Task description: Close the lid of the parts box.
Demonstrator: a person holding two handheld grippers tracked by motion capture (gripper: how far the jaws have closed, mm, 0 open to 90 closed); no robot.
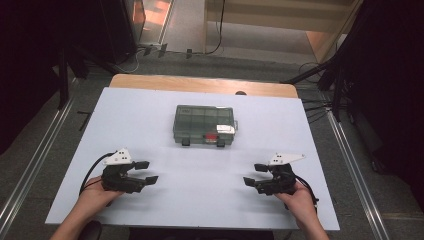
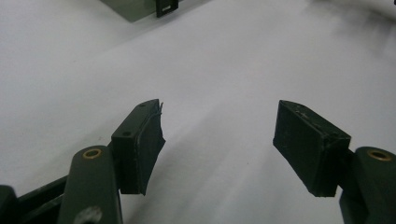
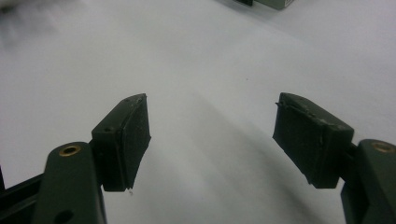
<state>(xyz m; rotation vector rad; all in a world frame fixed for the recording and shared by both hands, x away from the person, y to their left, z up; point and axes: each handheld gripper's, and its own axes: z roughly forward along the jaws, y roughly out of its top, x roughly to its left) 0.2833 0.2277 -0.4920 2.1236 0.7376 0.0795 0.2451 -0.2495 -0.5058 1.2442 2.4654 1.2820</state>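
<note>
A translucent grey-green plastic organiser case (image 1: 204,125) sits flat on the worktop (image 1: 150,115), about midway between the left and right edges and nearer the far edge than the near one. Its lid is closed and ribbed into small compartments, with two dark latches on the near side. A white label with a red patch sits at its near right corner; whatever is printed there is too small to read. In the left gripper view a corner of the case (image 2: 135,7) and one black latch show at the top edge, and in the right gripper view another corner of the case (image 3: 275,3) peeks in at the top.

The worktop is a smooth, matte white sheet laid over a wooden board whose pale brown strip shows along the far edge.

The left tongs (image 1: 147,171) rest low by the near left part of the worktop, held in the person's left hand (image 1: 95,195), jaws spread wide with nothing between them. The right tongs (image 1: 254,174) sit opposite, by the near right part, in the right hand (image 1: 300,197), also wide apart and empty. Both point inward toward each other, well apart. Each carries a pale three-cornered plate on top and a black cable trailing back. Up close the jaws are dull black blocks faced with dark rubbery pads, their edges frayed, and brass-coloured bushings mark the pivots.
</note>
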